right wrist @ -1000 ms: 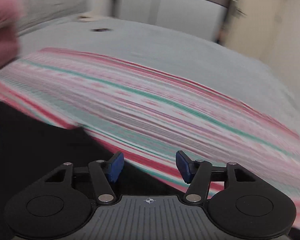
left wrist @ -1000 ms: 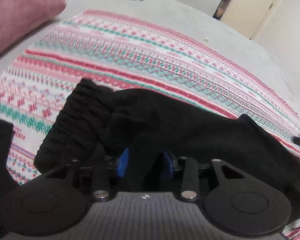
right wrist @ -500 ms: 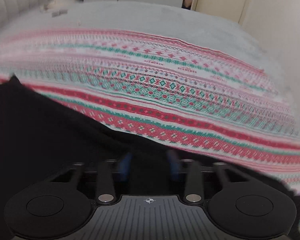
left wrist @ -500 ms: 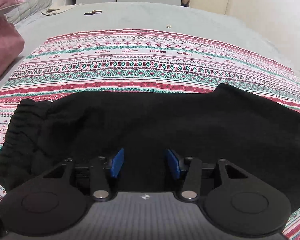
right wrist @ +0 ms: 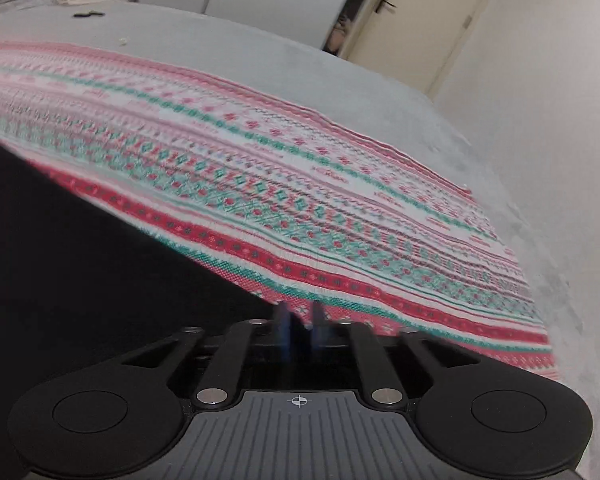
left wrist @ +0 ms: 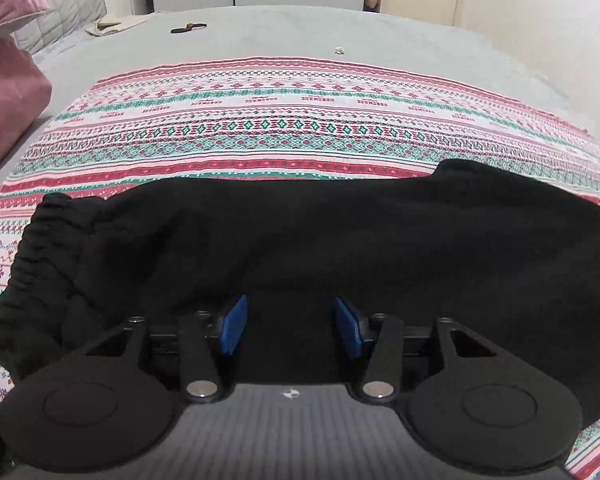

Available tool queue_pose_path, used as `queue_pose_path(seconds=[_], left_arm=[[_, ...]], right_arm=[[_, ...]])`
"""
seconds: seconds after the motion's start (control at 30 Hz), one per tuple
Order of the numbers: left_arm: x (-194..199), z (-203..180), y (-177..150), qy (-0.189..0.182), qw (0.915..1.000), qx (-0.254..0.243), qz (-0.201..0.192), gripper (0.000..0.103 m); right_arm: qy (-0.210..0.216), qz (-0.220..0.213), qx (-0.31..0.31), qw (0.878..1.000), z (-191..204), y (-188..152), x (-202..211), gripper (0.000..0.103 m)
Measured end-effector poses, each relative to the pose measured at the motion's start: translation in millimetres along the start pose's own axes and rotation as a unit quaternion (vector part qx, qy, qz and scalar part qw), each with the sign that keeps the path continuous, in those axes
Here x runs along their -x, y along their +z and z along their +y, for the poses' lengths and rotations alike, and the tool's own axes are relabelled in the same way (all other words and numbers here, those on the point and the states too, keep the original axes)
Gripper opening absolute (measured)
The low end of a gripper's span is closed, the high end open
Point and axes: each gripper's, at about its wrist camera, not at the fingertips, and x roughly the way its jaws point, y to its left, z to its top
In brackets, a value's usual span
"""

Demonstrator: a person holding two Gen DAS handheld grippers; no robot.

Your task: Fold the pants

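The black pants are lying lengthwise along the patterned blanket's near edge, waistband leftward. The left gripper is hovering released over their middle, nearer. The right gripper is looking nearly clenched at their right end; whether it is pinching cloth, I cannot tell.

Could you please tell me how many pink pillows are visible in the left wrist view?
2, both at the left edge: a light pink pillow in the upper corner, and a darker pink pillow below it, beside the patterned cloth. More may lie outside the frame.
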Motion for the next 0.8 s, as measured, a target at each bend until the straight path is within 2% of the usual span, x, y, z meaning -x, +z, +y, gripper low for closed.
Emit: queue_pose_path(seconds=[0.03, 0.07, 0.17, 0.2, 0.27, 0.3, 0.33, 0.37, 0.4, 0.43, 0.47, 0.53, 0.63, 0.7, 0.73, 0.77, 0.8], left_arm=[[0.9, 2.9, 1.0, -0.002, 1.0, 0.007, 0.001, 0.074], [1.7, 5.9, 1.9, -0.005, 0.9999, 0.014, 0.002, 0.074], [4.7, 9.8, 3.8, -0.01, 0.9997, 0.024, 0.003, 0.074], [6.2, 10.4, 3.5, -0.011, 0.9996, 0.024, 0.003, 0.074], [7.0, 10.2, 2.8, -0.01, 0.9997, 0.022, 0.002, 0.074], [6.6, 10.0, 2.4, -0.01, 0.9997, 0.021, 0.003, 0.074], [6.2, 9.9, 1.9, -0.009, 0.9998, 0.019, 0.003, 0.074], [5.1, 9.6, 1.8, -0.008, 0.9998, 0.018, 0.004, 0.075], [4.5, 9.5, 1.6, -0.007, 0.9998, 0.017, 0.004, 0.075], [3.8, 9.1, 1.7, -0.006, 0.9998, 0.017, 0.005, 0.075], [3.3, 8.2, 1.8, -0.005, 0.9998, 0.018, 0.005, 0.075], [2.6, 7.0, 2.1, -0.002, 0.9998, 0.019, 0.006, 0.076], [1.4, 6.0, 2.5, -0.003, 0.9998, 0.018, 0.006, 0.079], [0.9, 7.8, 2.8, -0.006, 0.9997, 0.021, 0.007, 0.079], [1.0, 9.7, 3.1, -0.01, 0.9997, 0.023, 0.008, 0.079], [1.4, 13.2, 4.1, -0.015, 0.9994, 0.03, 0.009, 0.079], [2.1, 17.3, 5.0, -0.021, 0.999, 0.038, 0.009, 0.079]], right_arm=[[-0.013, -0.003, -0.013, 1.0, -7.0, -1.3, 7.1, 0.062], [-0.028, -0.011, -0.028, 0.999, -18.3, -4.4, 13.4, 0.069], [-0.078, -0.023, -0.118, 0.99, -72.2, -19.1, 30.3, 0.068], [-0.105, -0.022, -0.156, 0.982, -90.3, -26.6, 35.6, 0.069], [-0.152, -0.01, -0.243, 0.958, -129.9, -48.7, 41.0, 0.069], [-0.162, 0.003, -0.281, 0.946, -146.7, -62.0, 40.4, 0.057], [-0.165, 0.022, -0.302, 0.939, -158.1, -75.1, 35.5, 0.01], [-0.175, 0.054, -0.295, 0.938, -162.8, -86.6, 25.6, 0.0], [-0.199, 0.079, -0.262, 0.941, -160.2, -93.1, 16.8, 0.0], [-0.215, 0.084, -0.222, 0.947, -154.6, -96.9, 12.9, 0.0], [-0.214, 0.076, -0.203, 0.953, -152.3, -96.5, 12.7, 0.0], [-0.201, 0.035, -0.213, 0.955, -156.1, -86.5, 22.6, 0.0], [-0.201, -0.021, -0.255, 0.946, -161.4, -66.5, 35.7, 0.0], [-0.155, -0.027, -0.279, 0.947, -162.8, -61.8, 34.3, 0.0], [-0.132, -0.016, -0.279, 0.951, -159.3, -60.4, 28.8, 0.001], [-0.113, 0.013, -0.268, 0.957, -153.3, -60.6, 17.7, 0.003], [-0.099, 0.062, -0.251, 0.961, -145.1, -62.7, 2.3, 0.003]])
